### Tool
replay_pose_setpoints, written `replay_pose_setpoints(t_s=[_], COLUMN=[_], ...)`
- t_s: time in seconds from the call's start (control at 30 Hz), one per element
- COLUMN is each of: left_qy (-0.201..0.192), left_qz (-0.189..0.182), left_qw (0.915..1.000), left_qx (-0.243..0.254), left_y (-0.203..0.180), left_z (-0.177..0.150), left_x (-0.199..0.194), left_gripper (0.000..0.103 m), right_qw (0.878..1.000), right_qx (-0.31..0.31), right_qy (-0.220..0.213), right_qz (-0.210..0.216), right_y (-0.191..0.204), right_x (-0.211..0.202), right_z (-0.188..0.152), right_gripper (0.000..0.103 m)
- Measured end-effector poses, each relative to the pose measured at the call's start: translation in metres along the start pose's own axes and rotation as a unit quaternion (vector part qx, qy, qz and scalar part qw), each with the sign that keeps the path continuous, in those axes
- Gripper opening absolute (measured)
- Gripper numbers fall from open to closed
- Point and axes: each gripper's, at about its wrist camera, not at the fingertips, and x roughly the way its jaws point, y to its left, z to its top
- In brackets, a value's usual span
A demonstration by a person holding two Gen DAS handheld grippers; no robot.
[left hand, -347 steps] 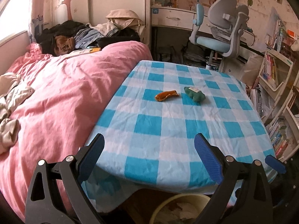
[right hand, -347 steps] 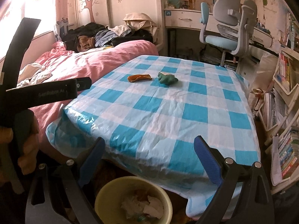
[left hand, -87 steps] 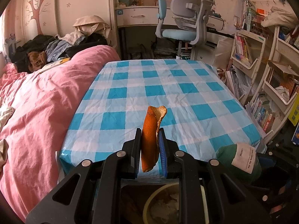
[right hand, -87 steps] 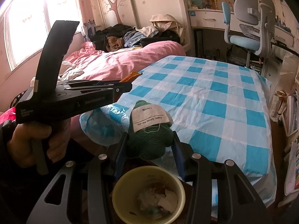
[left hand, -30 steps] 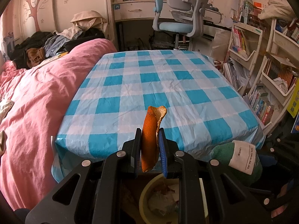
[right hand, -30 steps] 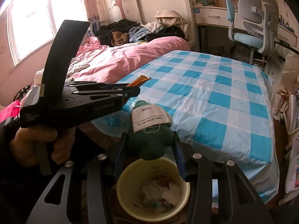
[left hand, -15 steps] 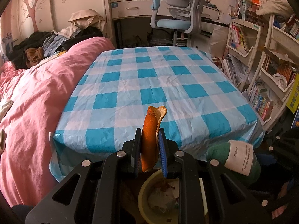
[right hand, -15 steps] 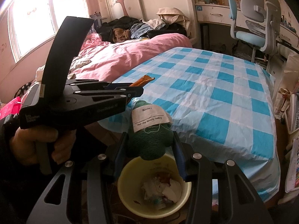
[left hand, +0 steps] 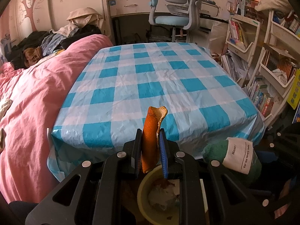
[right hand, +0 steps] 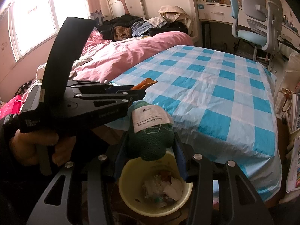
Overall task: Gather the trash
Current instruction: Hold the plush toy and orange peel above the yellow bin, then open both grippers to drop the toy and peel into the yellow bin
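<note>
Leftmost, the left gripper point(left hand: 150, 150) pinches an upright orange peel point(left hand: 150, 136) above the yellow bin point(right hand: 131, 202), just off the checked tablecloth point(left hand: 159, 86). Beside it, the right gripper point(right hand: 150, 150) clamps a green knitted toy point(right hand: 150, 142) over the same bin.

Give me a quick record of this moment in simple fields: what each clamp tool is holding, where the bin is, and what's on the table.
left gripper: shut on orange peel
right gripper: shut on green knitted toy with a white label
bin: yellow, below both grippers, at the table's near edge, paper scraps inside
table: blue checked cloth, nothing lying on it
state of task: both items held above the bin, not yet dropped
</note>
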Motion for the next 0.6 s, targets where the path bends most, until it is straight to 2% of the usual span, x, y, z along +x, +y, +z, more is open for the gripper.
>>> replay_pose_setpoints(t_s=[0.53, 0.6], left_qy=[0.020, 0.025], left_qz=[0.002, 0.001], left_qw=[0.9998, 0.9997], left_qx=[0.007, 0.007], left_y=[-0.0050, -0.0055], left_z=[-0.0088, -0.0099], left_x=[0.0035, 0.0046], left_gripper=[0.017, 0.017], right_qw=[1.000, 1.000], right_qx=[-0.004, -0.004], right_qy=[0.015, 0.018], right_qz=[-0.002, -0.002], right_y=[0.0022, 0.0027], right_x=[0.0040, 0.0042], right_z=[-0.0015, -0.0024], right_gripper=[0.047, 0.050])
